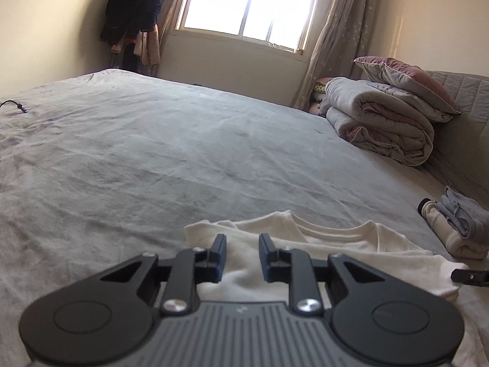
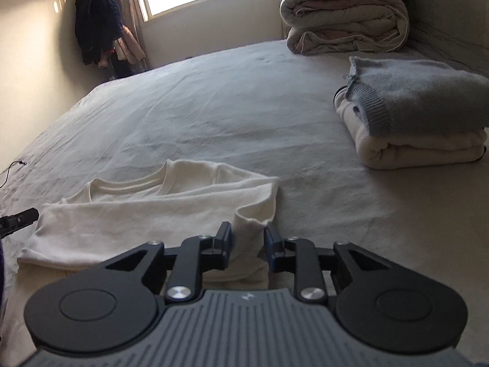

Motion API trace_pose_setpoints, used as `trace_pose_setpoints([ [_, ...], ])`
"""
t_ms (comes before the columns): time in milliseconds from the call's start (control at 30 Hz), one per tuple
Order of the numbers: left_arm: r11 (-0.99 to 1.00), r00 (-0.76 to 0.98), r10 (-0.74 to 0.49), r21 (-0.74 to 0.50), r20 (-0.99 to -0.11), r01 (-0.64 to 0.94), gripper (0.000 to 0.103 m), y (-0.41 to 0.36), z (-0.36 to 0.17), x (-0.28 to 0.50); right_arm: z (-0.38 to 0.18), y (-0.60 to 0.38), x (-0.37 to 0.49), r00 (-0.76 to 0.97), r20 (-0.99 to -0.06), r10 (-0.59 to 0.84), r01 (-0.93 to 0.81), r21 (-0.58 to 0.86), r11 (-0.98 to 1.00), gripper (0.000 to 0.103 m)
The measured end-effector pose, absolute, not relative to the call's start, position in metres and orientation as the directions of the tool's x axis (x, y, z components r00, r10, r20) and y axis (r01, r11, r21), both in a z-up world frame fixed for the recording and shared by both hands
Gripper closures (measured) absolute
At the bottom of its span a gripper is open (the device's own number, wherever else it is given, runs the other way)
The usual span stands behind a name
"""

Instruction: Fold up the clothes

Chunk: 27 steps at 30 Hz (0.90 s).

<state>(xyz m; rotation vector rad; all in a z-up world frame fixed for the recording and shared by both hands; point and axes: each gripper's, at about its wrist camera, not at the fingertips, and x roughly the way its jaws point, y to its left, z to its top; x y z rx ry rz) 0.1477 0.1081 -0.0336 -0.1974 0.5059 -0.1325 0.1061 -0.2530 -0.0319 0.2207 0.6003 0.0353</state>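
A white long-sleeved shirt (image 1: 336, 244) lies flat on the grey bed sheet (image 1: 152, 153), collar towards the window, sleeves folded across the body. My left gripper (image 1: 243, 244) is open over the shirt's left shoulder, with cloth showing flat in the gap between its fingers. In the right wrist view the shirt (image 2: 137, 214) stretches to the left. My right gripper (image 2: 248, 237) is at the shirt's right edge, jaws parted, and a raised fold of sleeve cloth stands between the pads. Each gripper's tip shows at the edge of the other's view.
A folded pile of clothes (image 2: 421, 116), blue-grey knit on cream fleece, sits to the right on the bed. A rolled duvet (image 1: 382, 122) and pillows lie at the head. A black cable (image 1: 15, 105) rests far left. Dark clothes (image 1: 131, 9) hang by the window.
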Motion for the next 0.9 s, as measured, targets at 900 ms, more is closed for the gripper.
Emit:
trace_pose_setpoints([
  [900,0.970,0.768,-0.242,-0.147,-0.593,0.192,0.089,0.093,-0.054,0.134,-0.055,-0.220,0.127,0.817,-0.557,0.150,-0.104,0.114,0.988,0.074],
])
